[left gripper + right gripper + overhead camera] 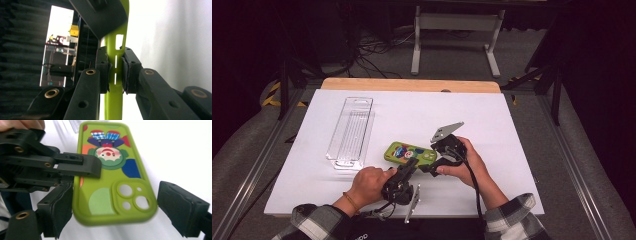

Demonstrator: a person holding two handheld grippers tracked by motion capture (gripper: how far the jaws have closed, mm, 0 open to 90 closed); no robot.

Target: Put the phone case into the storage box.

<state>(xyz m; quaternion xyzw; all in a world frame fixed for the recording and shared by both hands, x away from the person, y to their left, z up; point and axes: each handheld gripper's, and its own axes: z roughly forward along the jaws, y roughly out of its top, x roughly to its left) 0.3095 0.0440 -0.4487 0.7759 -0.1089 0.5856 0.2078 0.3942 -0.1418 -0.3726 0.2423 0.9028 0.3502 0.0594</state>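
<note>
Clamped on the long edge of the green phone case (pixel 114 82), the left gripper (pixel 404 176) has its two black pads pressed onto the case wall from either side; the left gripper view shows the thin green wall pinched between them, slots and all. In the high view this gripper sits low on the white table sheet (pixel 512 130), the person's left hand (pixel 368 184) behind it, and beyond it at the sheet's left lies a clear plastic package tray (pixel 349 132), well apart from the work.

Moving right, the case (pixel 408 152) lies near the middle of the sheet, printed back up — a clown-like picture and a raised camera cut-out show in the right gripper view (pixel 113 173). It looks light, thin-walled and rubbery; I judge it will flex and twist if held by one wall alone, so opposite long edges are the sound places to grip, not the cut-out corner.

Further right, the right gripper (pixel 432 167) stands with its jaws wide apart, straddling the case's camera end — one pad just beside the left edge, the other clear of the right edge, neither pressing.
</note>
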